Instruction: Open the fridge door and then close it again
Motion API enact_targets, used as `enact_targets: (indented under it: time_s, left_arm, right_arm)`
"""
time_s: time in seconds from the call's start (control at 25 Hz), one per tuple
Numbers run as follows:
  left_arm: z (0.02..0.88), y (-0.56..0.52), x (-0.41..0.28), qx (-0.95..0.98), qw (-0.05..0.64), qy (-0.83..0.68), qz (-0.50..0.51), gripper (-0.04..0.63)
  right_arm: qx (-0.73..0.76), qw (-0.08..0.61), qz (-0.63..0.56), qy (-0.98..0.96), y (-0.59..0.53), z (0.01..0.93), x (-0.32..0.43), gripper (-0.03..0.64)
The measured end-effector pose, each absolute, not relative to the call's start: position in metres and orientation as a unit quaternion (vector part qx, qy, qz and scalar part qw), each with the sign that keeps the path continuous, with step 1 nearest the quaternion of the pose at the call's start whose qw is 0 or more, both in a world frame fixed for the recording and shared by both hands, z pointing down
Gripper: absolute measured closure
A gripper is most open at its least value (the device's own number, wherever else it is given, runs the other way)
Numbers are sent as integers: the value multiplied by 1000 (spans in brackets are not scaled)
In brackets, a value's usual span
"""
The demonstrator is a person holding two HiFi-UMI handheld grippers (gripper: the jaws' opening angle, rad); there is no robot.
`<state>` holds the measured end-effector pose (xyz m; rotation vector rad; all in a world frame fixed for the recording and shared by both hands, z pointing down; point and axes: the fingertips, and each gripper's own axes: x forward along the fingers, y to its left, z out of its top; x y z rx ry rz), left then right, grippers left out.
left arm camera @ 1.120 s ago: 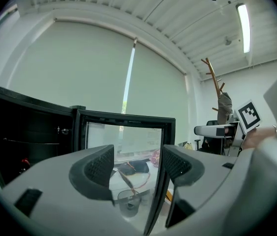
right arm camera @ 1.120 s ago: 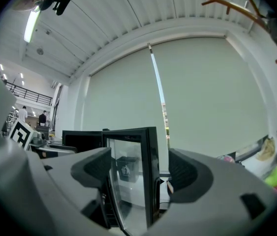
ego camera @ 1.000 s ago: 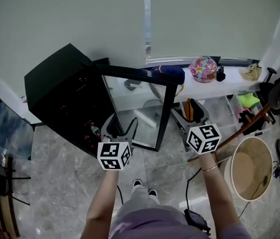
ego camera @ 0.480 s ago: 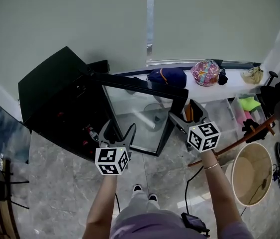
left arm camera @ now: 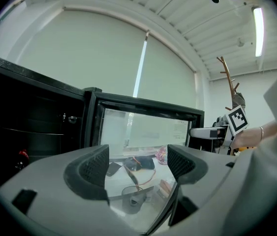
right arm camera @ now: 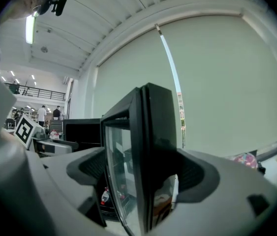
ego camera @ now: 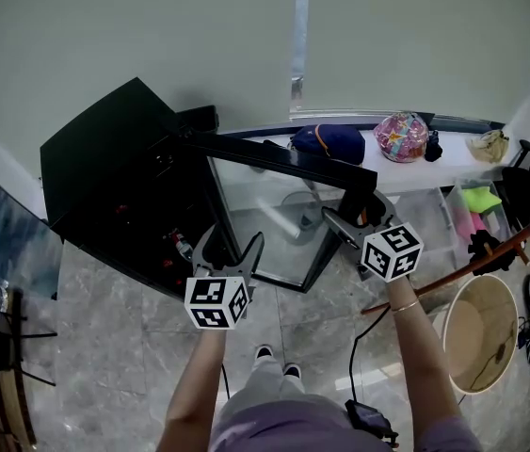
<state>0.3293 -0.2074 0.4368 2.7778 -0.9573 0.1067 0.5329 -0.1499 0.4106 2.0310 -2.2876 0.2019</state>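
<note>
Fridge door (ego camera: 269, 219), a glass pane in a black frame, stands swung wide from the black fridge (ego camera: 104, 182). It is hinged on its left side and reaches out over the grey tiled floor (ego camera: 104, 347) toward the person.

Nearest, the person's shoes (ego camera: 272, 351) stand on the floor below both forearms. The left tool (ego camera: 232, 240) hangs in front of the glass, toward the hinge side. Its jaws are spread, having just been opening, and nothing is between them; the left gripper view shows only the pane beyond the pads.

The right tool (ego camera: 354, 217) is at the door's free edge, near its top corner. Its jaws too are spread and have just been opening. The right gripper view shows the frame's edge standing upright between them, with a clear gap to the pad on the glass side. The pad on the other side lies so close to the frame that contact cannot be told.

To the person's right, a round pale tub (ego camera: 479, 332) stands on the floor. Low inside the dark fridge a red-capped bottle (ego camera: 181, 247) shows. Behind the door a white ledge (ego camera: 448, 158) runs along the wall, carrying a dark blue cap (ego camera: 329, 141) and a multicoloured bag (ego camera: 402, 136) near its middle. A pale roller blind (ego camera: 152, 36) fills the far wall.
</note>
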Motion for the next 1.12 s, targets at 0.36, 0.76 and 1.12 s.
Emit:
enact_targets:
  time_s: [0.36,0.76,1.12]
  left_arm:
    - [439,-196,309,933,111,-340,31,241]
    - [431,-168,283,926,103,-362,28,241]
    - [433,-137,243,914,91,-393,36,241]
  right_arm:
    - [662,44,60,-746,-139,411,523,210]
    - [643,55,54,-762,-107,411,486,241]
    - [618,60,49,-782,-77,410,443,252]
